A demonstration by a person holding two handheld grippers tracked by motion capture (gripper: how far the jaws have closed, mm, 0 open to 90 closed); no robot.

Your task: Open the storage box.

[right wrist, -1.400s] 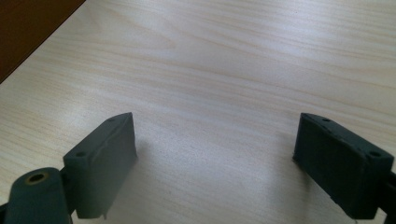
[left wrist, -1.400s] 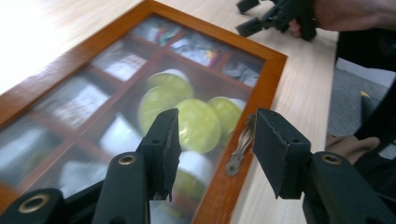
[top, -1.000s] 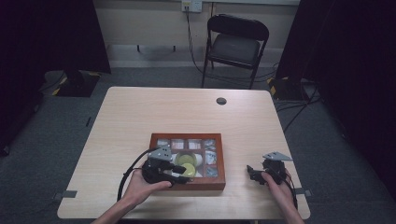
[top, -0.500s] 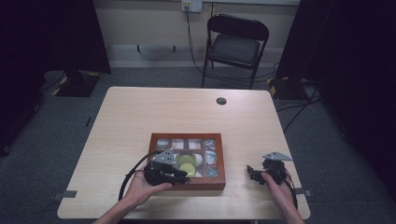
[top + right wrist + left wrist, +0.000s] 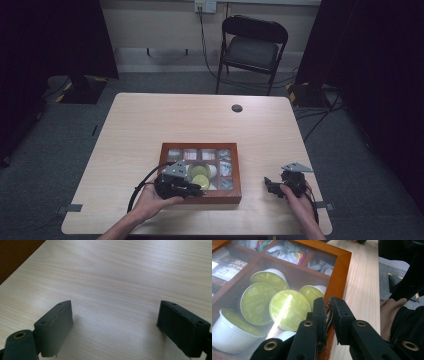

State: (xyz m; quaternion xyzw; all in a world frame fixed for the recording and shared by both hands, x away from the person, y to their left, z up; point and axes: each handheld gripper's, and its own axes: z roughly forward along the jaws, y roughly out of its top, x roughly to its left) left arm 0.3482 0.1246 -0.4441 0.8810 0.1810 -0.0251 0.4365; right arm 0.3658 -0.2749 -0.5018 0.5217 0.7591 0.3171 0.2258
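Observation:
A wooden box (image 5: pixel 215 197) with a glass lid lies near the table's front edge, and green-lidded coffee pods (image 5: pixel 199 172) (image 5: pixel 289 308) fill its big compartment. My left gripper (image 5: pixel 197 189) (image 5: pixel 329 305) lies level at the box's front frame (image 5: pixel 342 272). Its jaws have just been closing and now pinch a small ribbed metal tab (image 5: pixel 329 312) on that frame. My right gripper (image 5: pixel 270 184) (image 5: pixel 115 312) rests to the right of the box, open over bare wood, with nothing between its pads (image 5: pixel 58 322).
Foil sachets (image 5: pixel 200 154) fill the box's back compartments. A round black grommet (image 5: pixel 237 108) sits at the table's far side, and a folding chair (image 5: pixel 252 45) stands beyond it. The table's front edge (image 5: pixel 200 232) runs just under both hands.
The left gripper's jaws have closed at the box's front frame, and that hand has shifted slightly. The right hand and its gripper have stayed still.

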